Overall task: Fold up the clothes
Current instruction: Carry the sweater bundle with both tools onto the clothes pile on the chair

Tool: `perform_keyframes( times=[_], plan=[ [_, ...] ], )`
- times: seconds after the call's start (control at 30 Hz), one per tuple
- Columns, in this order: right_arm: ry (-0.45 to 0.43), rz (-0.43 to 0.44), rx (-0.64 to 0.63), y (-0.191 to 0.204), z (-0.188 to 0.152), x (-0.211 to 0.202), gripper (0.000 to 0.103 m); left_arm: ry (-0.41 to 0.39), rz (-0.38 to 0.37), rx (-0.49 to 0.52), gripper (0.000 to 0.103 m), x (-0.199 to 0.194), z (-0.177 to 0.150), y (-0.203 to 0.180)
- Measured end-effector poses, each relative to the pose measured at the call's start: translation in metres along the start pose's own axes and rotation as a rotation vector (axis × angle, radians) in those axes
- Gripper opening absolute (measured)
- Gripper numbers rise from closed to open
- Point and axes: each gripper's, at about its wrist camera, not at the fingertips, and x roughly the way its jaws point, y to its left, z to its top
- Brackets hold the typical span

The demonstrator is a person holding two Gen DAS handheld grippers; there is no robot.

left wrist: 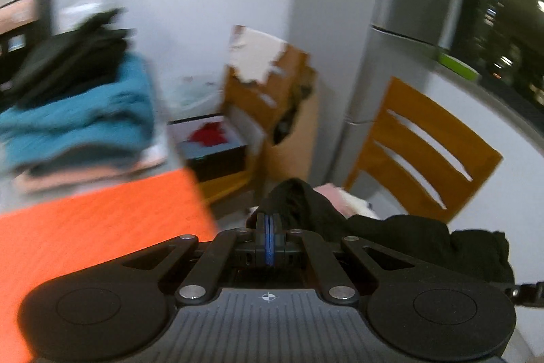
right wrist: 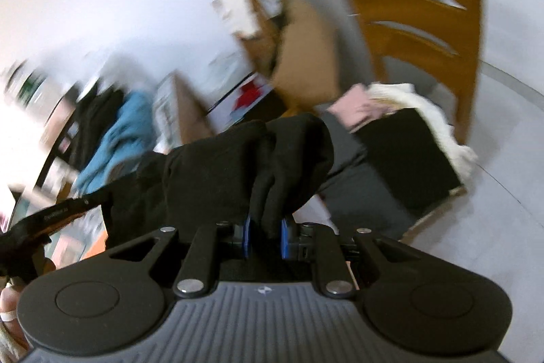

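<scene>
- Orange table surface [left wrist: 102, 227] filled the lower left of the left wrist view, motion-blurred.
- Wooden chair [left wrist: 421, 152] stood to the right of the table, its slatted back upright against the white wall.
- Stack of folded clothes [left wrist: 74, 111], teal under black, rested on the far part of the table.
- Cardboard boxes [left wrist: 272, 97] stood on the floor beyond the table's far corner, near the chair.
- Black garment [right wrist: 244, 165] hung in the air just off the table's right edge, in front of the chair, stretched between both grippers.
- Right gripper [right wrist: 266, 235] held a thick bunched fold of the garment, blue pads slightly apart and pressing on the cloth.
- Left gripper [left wrist: 269, 235] had its jaws fully closed, pinching a thin edge of the same garment.
</scene>
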Motion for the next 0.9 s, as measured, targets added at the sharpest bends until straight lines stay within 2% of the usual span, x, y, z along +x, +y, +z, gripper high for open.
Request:
perform_keyframes(
  times=[0.2, 0.4, 0.53, 0.7, 0.8, 0.9],
  plan=[
    [-0.038, -0.091, 0.076, -0.053, 0.025, 0.031, 0.019, 0.059, -0.038, 0.064, 0.003, 0.090, 0.019, -0.042],
    [0.006, -0.123, 0.217, -0.113, 0.033, 0.097, 0.019, 0.152, -0.034, 0.133, 0.003, 0.200, 0.026, -0.067],
    [0.032, -0.149, 0.311, -0.131, 0.010, 0.151, 0.019, 0.188, -0.038, 0.187, 0.003, 0.274, 0.026, -0.077],
    [0.056, -0.162, 0.427, -0.132, -0.030, 0.219, 0.018, 0.231, -0.052, 0.315, 0.003, 0.359, 0.018, -0.100],
    [0.062, -0.185, 0.461, -0.131, -0.050, 0.259, 0.018, 0.266, -0.047, 0.374, 0.003, 0.398, 0.004, -0.106],
    [0.062, -0.222, 0.481, -0.137, -0.065, 0.292, 0.017, 0.294, -0.054, 0.390, 0.003, 0.429, -0.012, -0.103]
  ],
)
